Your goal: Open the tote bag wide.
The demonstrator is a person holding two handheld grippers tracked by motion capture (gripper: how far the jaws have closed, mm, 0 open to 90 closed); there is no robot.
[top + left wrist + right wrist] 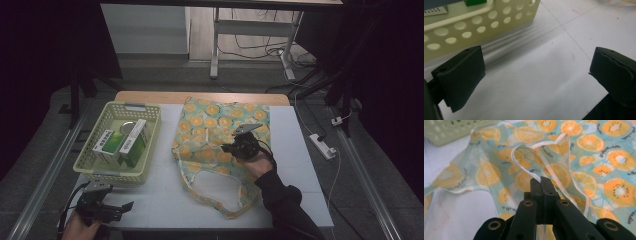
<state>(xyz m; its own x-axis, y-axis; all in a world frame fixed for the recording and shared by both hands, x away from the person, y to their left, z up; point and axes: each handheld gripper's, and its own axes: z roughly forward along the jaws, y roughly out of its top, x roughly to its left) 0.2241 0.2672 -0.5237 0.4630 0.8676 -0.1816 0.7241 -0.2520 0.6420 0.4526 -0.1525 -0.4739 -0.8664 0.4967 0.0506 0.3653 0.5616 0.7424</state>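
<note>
A cloth bag (220, 125) printed with orange slices lies flat in the middle of the white table, its mouth toward the near edge. My right gripper (231, 147) hovers over the bag's centre, and its jaws (541, 180) are pressed together on the bag's white strap handle (524, 167), which rises in a loop off the fabric (586, 157). My left gripper (127, 206) rests low at the table's near left corner, pointing right. Its two black pads stand wide apart (536, 75) over bare table with nothing between them.
A pale green perforated basket (150, 150) holding green and white boxes (120, 142) sits left of the bag; its wall (474, 25) is just beyond my left gripper. A power strip (322, 145) lies on the floor to the right.
</note>
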